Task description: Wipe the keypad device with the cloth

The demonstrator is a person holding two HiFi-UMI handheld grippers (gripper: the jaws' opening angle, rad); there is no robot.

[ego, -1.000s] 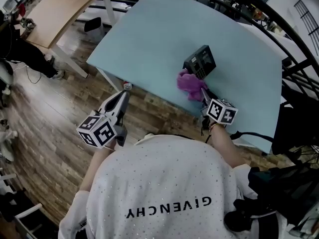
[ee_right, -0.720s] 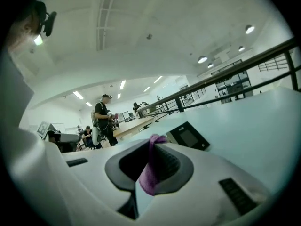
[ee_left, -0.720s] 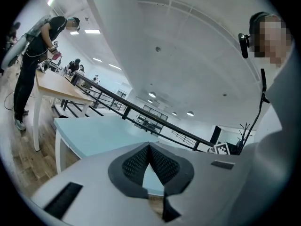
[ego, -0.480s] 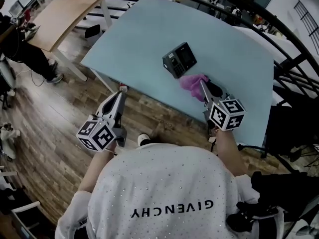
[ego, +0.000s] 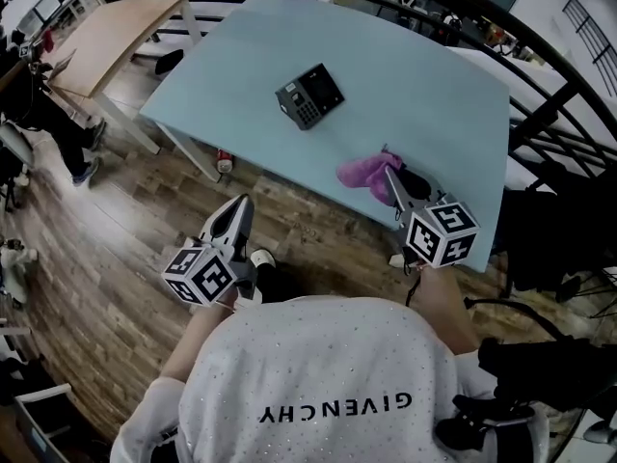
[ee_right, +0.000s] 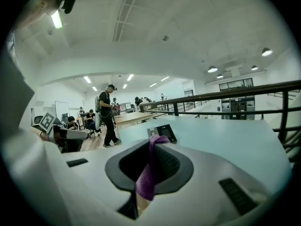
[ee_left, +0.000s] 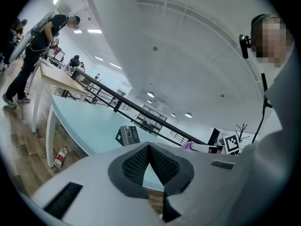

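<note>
Right claw (ego: 389,176) is pinched on the purple cloth (ego: 364,172) at the near edge of the surface (ego: 415,85), well apart from the keypad (ego: 308,95) mid-surface. Left claw (ego: 238,208) is closed on nothing, over the floor. No cloth-to-keypad contact; whether any wiping is done cannot be told.

left gripper (ee_left: 149,147): jaws together at tips, nothing between
keypad device (ee_left: 128,135): on pale blue table (ee_left: 89,126), beyond jaw tips, slightly left
cloth (ee_left: 186,145): purple, at tip of right gripper (ee_left: 200,147), right of jaws
floor: wood; bottle (ee_left: 59,157) lying by table leg
background: person (ee_left: 40,41) standing far left, black railing (ee_left: 136,108)
</note>
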